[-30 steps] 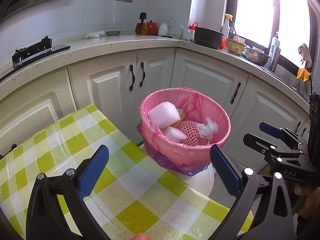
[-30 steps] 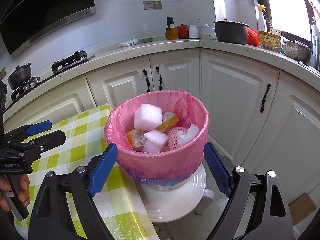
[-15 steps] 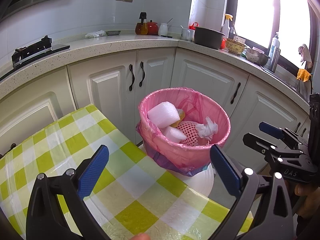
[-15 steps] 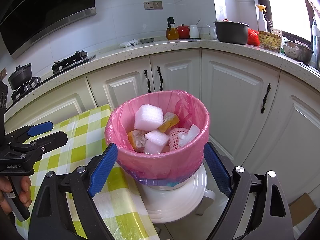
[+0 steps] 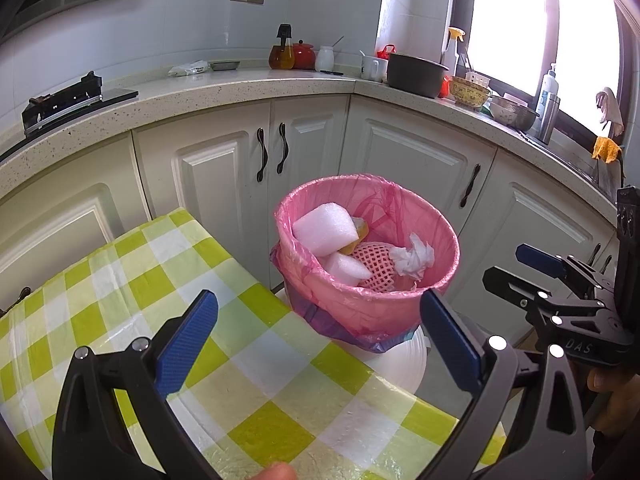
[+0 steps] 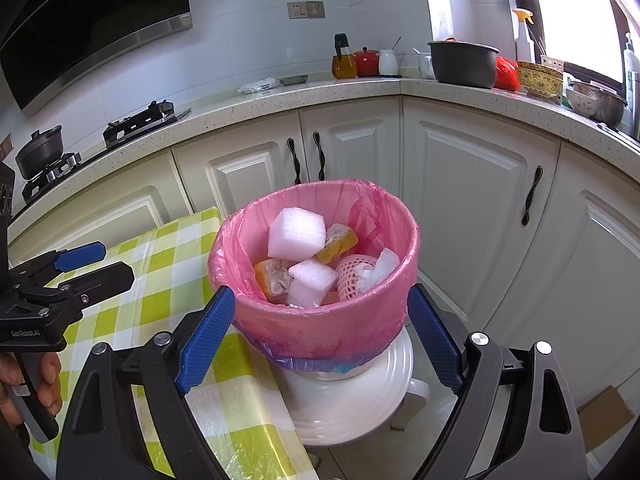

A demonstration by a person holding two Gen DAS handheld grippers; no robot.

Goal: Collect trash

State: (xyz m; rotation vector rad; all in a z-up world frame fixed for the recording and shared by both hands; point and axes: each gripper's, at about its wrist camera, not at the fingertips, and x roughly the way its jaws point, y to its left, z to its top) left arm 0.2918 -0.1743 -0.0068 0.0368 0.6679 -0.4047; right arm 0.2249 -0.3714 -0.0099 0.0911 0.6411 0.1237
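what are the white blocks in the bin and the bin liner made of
White blocks: likely soft packing foam, matte with a fine grainy surface and rounded, slightly squashed edges.
Bin liner: thin pink plastic film, glossy and translucent, wrinkled and folded over the rim; a purple layer shows beneath, possibly a second bag.

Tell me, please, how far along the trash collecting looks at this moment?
Mostly done, it seems. The pink-lined bin already holds foam blocks, orange peel, a foam fruit net and crumpled tissue. Nothing is in hand: the left gripper and right gripper are both open and empty. No loose trash shows on the visible part of the checked tablecloth, so little appears left, though the views are partial.
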